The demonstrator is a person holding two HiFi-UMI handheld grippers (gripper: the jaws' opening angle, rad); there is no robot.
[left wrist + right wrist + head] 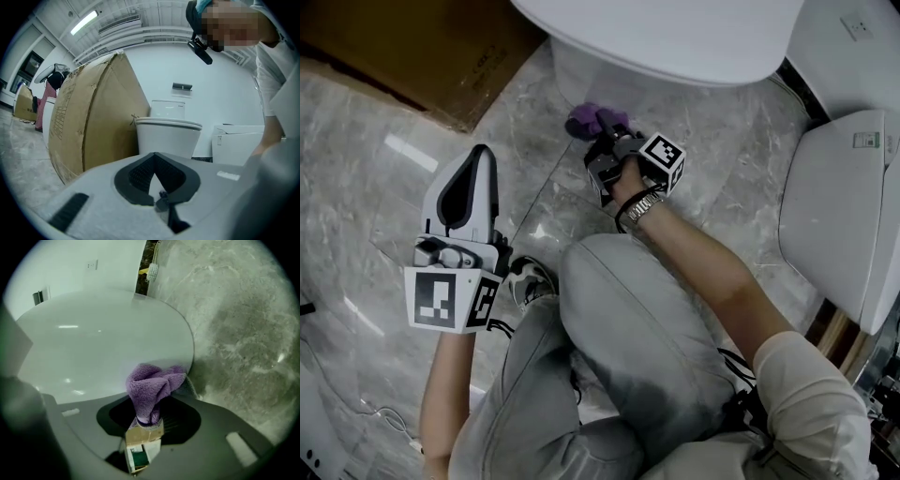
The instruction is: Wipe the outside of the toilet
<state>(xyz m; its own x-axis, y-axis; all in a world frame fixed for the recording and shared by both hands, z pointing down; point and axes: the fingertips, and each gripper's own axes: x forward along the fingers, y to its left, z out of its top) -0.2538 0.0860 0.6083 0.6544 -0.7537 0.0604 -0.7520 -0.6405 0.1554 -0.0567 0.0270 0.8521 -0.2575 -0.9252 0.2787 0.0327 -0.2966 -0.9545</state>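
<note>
Pinching the purple cloth (152, 383) tight in the right gripper (149, 420), pressing it against the toilet (581, 70) base, just above the floor (384, 216). Probably needing firm, flat contact while sweeping along the curve. Holding the left gripper (157, 185) well aside, jaws together and empty.

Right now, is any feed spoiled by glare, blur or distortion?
Head view: sharp, with bright glare streaks on the marble floor. Left gripper view: strong fisheye bows the cardboard box, corners go black. Right gripper view: purple cloth crisp, soft highlights on the toilet, floor beyond slightly smeared.
</note>
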